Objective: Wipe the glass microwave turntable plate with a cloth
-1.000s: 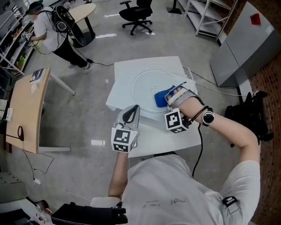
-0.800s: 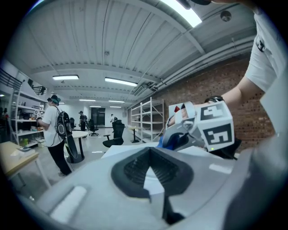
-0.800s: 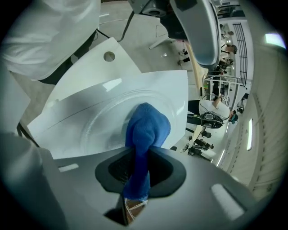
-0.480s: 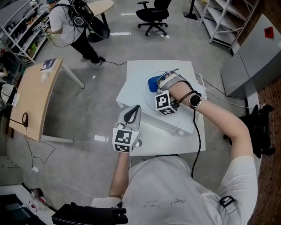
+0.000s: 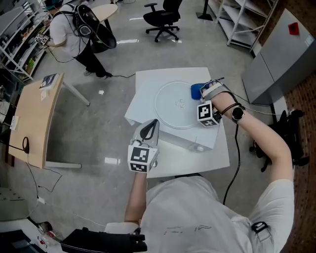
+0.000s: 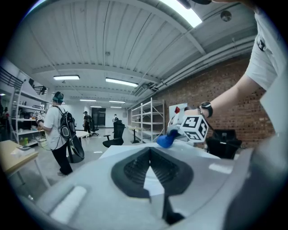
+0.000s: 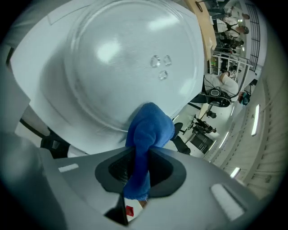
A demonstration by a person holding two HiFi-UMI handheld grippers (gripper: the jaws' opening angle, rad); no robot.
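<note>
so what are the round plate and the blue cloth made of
The plate looks like clear glossy glass: light glints on it and the white surface shows through. The cloth looks like soft matte fabric, maybe microfibre: fuzzy nap, bunched folds.

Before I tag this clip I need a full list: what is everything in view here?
glass turntable plate: one, clear, middle of the table
cloth: one, blue, at the plate's right edge
table: one, white, under the plate
desk: one, tan wood, far left
office chair: one, black, top
shelving: white, top right
cabinet: one, grey, right
other person: one, white shirt, black backpack, top left
left gripper: shut, empty, at the table's near left edge
right gripper: shut on the cloth
</note>
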